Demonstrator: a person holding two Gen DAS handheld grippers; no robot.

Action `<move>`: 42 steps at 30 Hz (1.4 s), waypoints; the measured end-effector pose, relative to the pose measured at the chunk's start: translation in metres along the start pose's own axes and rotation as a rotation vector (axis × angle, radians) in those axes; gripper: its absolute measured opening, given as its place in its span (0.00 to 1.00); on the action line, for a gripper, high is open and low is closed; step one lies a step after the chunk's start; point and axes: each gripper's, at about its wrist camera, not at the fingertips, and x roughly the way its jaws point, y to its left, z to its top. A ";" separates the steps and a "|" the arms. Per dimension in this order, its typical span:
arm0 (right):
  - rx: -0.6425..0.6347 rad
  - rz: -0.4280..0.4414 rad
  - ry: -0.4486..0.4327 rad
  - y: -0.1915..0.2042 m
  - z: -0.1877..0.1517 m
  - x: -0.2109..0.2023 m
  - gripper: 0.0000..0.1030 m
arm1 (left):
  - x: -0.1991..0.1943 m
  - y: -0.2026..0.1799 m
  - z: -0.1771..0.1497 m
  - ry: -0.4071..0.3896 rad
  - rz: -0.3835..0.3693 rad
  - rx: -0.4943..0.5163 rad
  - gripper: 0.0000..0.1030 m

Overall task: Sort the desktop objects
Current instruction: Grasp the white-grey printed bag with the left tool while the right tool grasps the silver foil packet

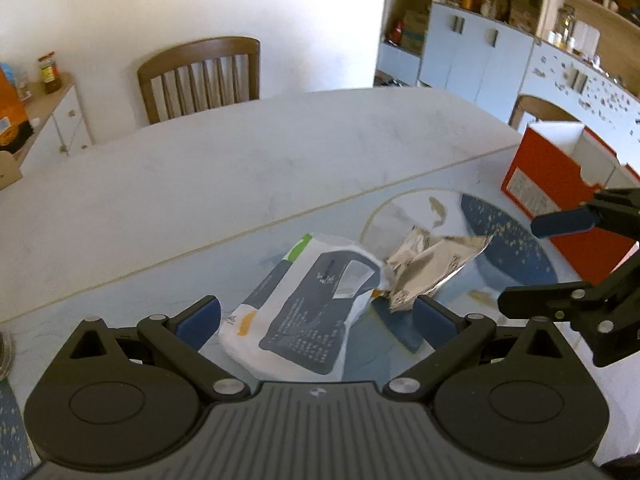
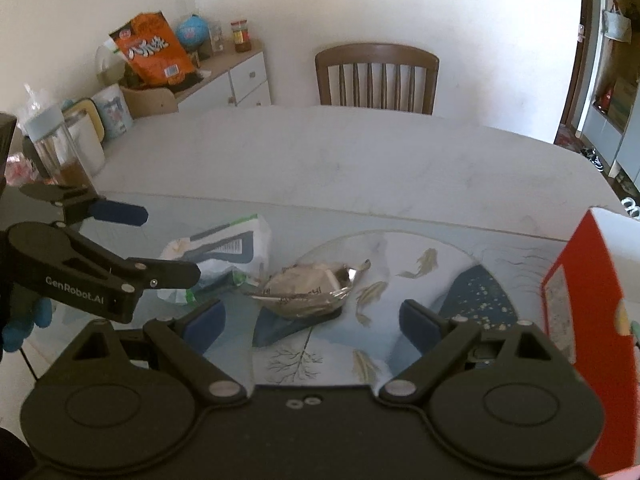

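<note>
A white packet with a dark grey and green print [image 1: 308, 312] lies on the patterned mat, between and just beyond the fingers of my open left gripper [image 1: 316, 320]. It also shows in the right wrist view [image 2: 224, 256]. A crumpled silver foil wrapper [image 1: 432, 264] lies right of it; in the right wrist view this wrapper [image 2: 308, 288] lies ahead of my open, empty right gripper [image 2: 312, 320]. The right gripper [image 1: 560, 256] shows at the right edge of the left wrist view. The left gripper [image 2: 160, 240] shows at the left of the right wrist view.
An open red cardboard box [image 1: 560, 176] stands on the table's right side, also close at the right in the right wrist view [image 2: 592, 312]. A wooden chair [image 2: 376, 76] stands behind the pale table [image 2: 320, 160]. Jars and cups [image 2: 80, 136] stand at the far left.
</note>
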 end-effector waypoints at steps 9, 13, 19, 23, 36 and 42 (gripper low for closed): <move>-0.019 -0.043 0.024 0.014 -0.006 0.038 0.92 | 0.030 0.013 -0.002 0.040 -0.031 0.020 1.00; -0.024 -0.049 0.015 0.015 -0.003 0.047 0.93 | 0.040 0.017 -0.001 0.048 -0.038 0.024 0.99; -0.025 -0.033 -0.018 0.010 -0.004 0.060 0.95 | 0.048 0.031 0.000 0.056 -0.054 -0.014 0.99; -0.030 -0.028 -0.029 0.010 -0.002 0.066 0.95 | 0.055 0.036 -0.002 0.066 -0.063 -0.020 0.99; -0.018 -0.002 0.032 0.006 0.003 0.083 0.72 | 0.072 0.040 -0.002 0.067 -0.058 -0.036 0.97; -0.015 -0.009 0.029 0.007 0.004 0.084 0.66 | 0.071 0.037 0.001 0.063 -0.071 -0.030 0.77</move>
